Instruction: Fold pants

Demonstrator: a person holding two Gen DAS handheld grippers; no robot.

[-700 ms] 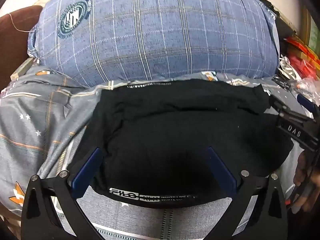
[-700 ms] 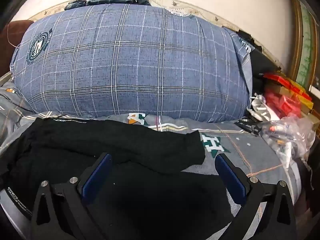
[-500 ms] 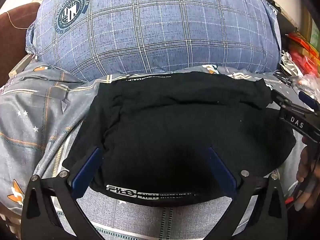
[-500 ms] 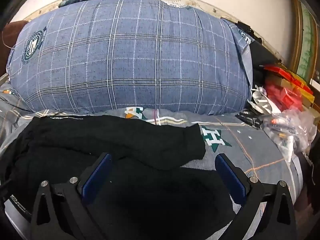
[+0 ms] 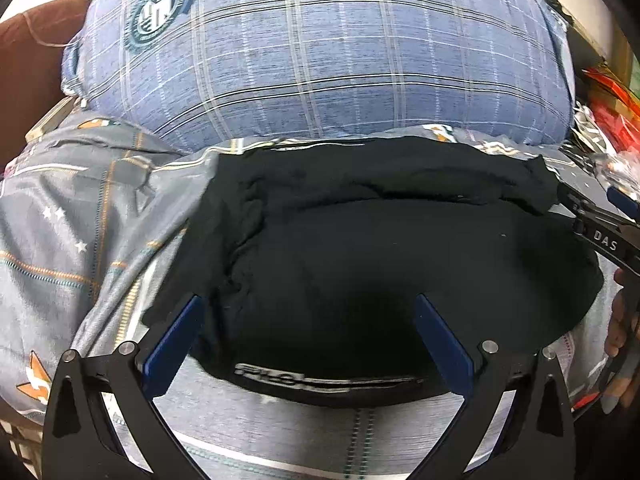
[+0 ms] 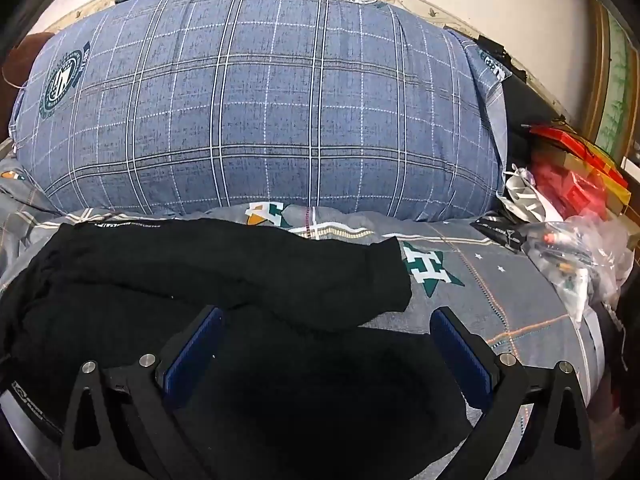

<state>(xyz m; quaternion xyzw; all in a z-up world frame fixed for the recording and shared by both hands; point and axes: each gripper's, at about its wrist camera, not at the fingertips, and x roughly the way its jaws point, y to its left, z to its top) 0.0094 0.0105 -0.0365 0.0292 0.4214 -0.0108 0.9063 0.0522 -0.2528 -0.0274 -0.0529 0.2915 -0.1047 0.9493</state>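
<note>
The black pants point(image 5: 380, 264) lie folded on the grey bedsheet point(image 5: 72, 220), just in front of the blue plaid pillow point(image 5: 320, 52); the left gripper point(image 5: 308, 332) hangs over their near edge, jaws spread, gripping nothing; the right gripper point(image 6: 326, 344) is likewise released above them.

The pants' point(image 6: 240, 280) left side runs off-frame; waistband print point(image 5: 320, 380) blurred; bagged clutter point(image 6: 576, 256) indistinct.
</note>
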